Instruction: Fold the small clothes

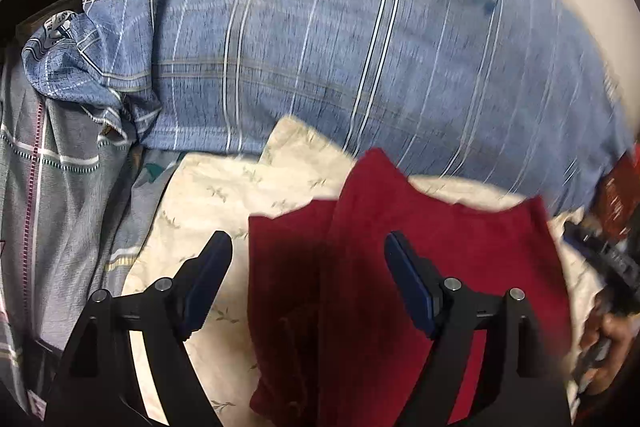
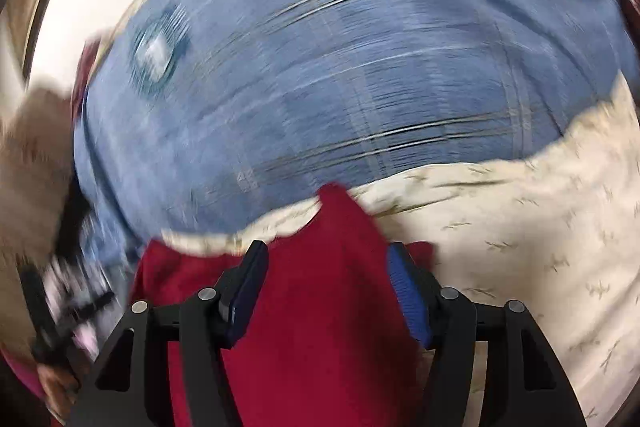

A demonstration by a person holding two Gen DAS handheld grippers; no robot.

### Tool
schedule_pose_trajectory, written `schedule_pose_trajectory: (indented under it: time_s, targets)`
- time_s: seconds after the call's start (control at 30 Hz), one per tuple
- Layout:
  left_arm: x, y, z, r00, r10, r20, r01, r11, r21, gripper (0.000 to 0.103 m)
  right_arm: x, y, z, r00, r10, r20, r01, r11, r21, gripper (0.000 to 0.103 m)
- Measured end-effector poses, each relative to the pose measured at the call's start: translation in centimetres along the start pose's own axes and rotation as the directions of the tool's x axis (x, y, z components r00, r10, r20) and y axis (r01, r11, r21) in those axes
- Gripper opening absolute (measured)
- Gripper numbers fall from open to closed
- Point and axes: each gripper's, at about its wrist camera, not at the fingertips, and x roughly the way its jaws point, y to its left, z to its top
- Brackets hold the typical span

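Observation:
A dark red garment (image 1: 400, 247) lies folded on a cream sheet (image 1: 208, 195) with a leaf print. My left gripper (image 1: 308, 247) hovers over its left part with jaws wide apart; nothing is pinched between the blue pads (image 1: 408, 279). In the right wrist view the same red garment (image 2: 320, 299) fills the lower middle, and my right gripper (image 2: 326, 259) stands open above it, its pads (image 2: 408, 291) clear of the cloth. Both views are blurred.
A large blue checked pillow (image 1: 340, 39) lies just beyond the red garment and shows again as the pillow (image 2: 320, 67) in the right view. Grey checked bedding (image 1: 52, 187) is bunched at the left. The other hand-held gripper (image 1: 600, 251) appears at the right edge.

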Motion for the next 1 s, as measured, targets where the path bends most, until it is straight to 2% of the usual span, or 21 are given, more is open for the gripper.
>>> schedule_pose_trajectory:
  time_s: [0.07,0.1,0.13,0.17,0.2,0.23,0.27,0.37,0.43,0.53,0.7,0.73,0.8,0.83,0.87,0.9,0.93,0.97,1.0]
  targets:
    - [1.5,0.0,-0.4,0.998,0.03,-0.055,-0.029,1.0,0.011,0.078,2.0,1.3,0.0,0.998,-0.052,-0.02,0.051,0.996,-0.067,0.061]
    - [2.9,0.0,-0.8,0.993,0.049,-0.109,-0.047,0.999,0.024,0.079,3.4,1.3,0.0,0.995,-0.096,-0.041,0.092,0.992,-0.084,0.06]
    - [3.7,0.1,-1.2,0.989,0.06,-0.138,-0.057,0.998,0.03,0.079,5.6,0.5,0.3,0.98,-0.178,-0.087,0.171,0.982,-0.081,0.06]
    - [4.2,0.2,-1.4,0.986,0.062,-0.152,-0.058,0.998,0.031,0.079,7.0,-0.6,0.3,0.967,-0.222,-0.121,0.217,0.975,-0.054,0.06]
    - [4.5,0.4,-1.6,0.986,0.055,-0.158,-0.051,0.998,0.027,0.079,8.0,-1.4,0.2,0.963,-0.222,-0.15,0.221,0.975,-0.025,0.06]
    - [4.4,0.5,-1.6,0.986,0.052,-0.158,-0.049,0.999,0.022,0.079,9.1,-2.7,0.0,0.962,-0.177,-0.207,0.187,0.982,0.027,0.06]
    - [4.2,0.6,-1.6,0.986,0.05,-0.156,-0.048,0.999,0.018,0.079,9.2,-3.2,-0.1,0.964,-0.15,-0.219,0.165,0.985,0.052,0.06]
    - [2.8,0.7,-1.7,0.989,0.044,-0.14,-0.042,0.999,0.014,0.079,5.7,-3.1,-0.3,0.982,-0.096,-0.161,0.108,0.992,0.068,0.062]
    - [1.4,0.6,-2.1,0.992,0.035,-0.124,-0.032,0.999,0.031,0.079,1.5,-3.0,-1.2,0.991,-0.052,-0.124,0.06,0.996,0.063,0.064]
    - [-1.7,0.6,-2.9,0.995,-0.016,-0.098,0.019,1.0,0.024,0.079,-3.4,-3.2,-3.5,0.992,-0.049,-0.115,0.052,0.998,0.027,0.072]
    - [-5.1,1.4,-4.3,0.988,-0.13,-0.086,0.125,0.99,-0.059,0.079,-6.7,-2.5,-7.6,0.987,-0.061,-0.149,0.054,0.997,-0.052,0.071]
    - [-5.3,1.5,-4.7,0.989,-0.124,-0.085,0.119,0.991,-0.058,0.079,-6.6,-2.1,-8.4,0.985,-0.058,-0.16,0.046,0.996,-0.075,0.069]
    - [-5.1,1.6,-5.8,0.991,-0.092,-0.095,0.087,0.995,-0.057,0.079,-5.6,-1.7,-9.3,0.98,-0.074,-0.182,0.058,0.994,-0.092,0.053]
    - [-4.5,1.6,-6.3,0.989,-0.088,-0.116,0.081,0.994,-0.068,0.079,-4.7,-1.7,-9.8,0.975,-0.069,-0.212,0.052,0.995,-0.084,0.036]
    - [-4.1,1.6,-6.7,0.986,-0.099,-0.133,0.089,0.993,-0.08,0.079,-4.4,-1.8,-10.0,0.974,-0.058,-0.22,0.043,0.996,-0.075,0.027]
    - [-3.2,1.5,-7.3,0.979,-0.134,-0.155,0.119,0.988,-0.098,0.079,-4.2,-1.6,-10.0,0.975,-0.059,-0.213,0.045,0.996,-0.073,0.026]
    - [-3.0,1.3,-7.7,0.976,-0.145,-0.163,0.13,0.987,-0.098,0.067,-4.5,-1.4,-9.9,0.978,-0.064,-0.197,0.049,0.996,-0.079,0.022]
    - [-2.6,1.0,-8.0,0.975,-0.141,-0.173,0.128,0.988,-0.087,0.051,-4.9,-1.4,-9.9,0.981,-0.059,-0.185,0.045,0.996,-0.08,0.015]
    - [-2.3,0.5,-8.3,0.973,-0.134,-0.187,0.124,0.99,-0.065,0.03,-5.5,-1.5,-9.7,0.985,-0.044,-0.164,0.032,0.997,-0.07,0.012]
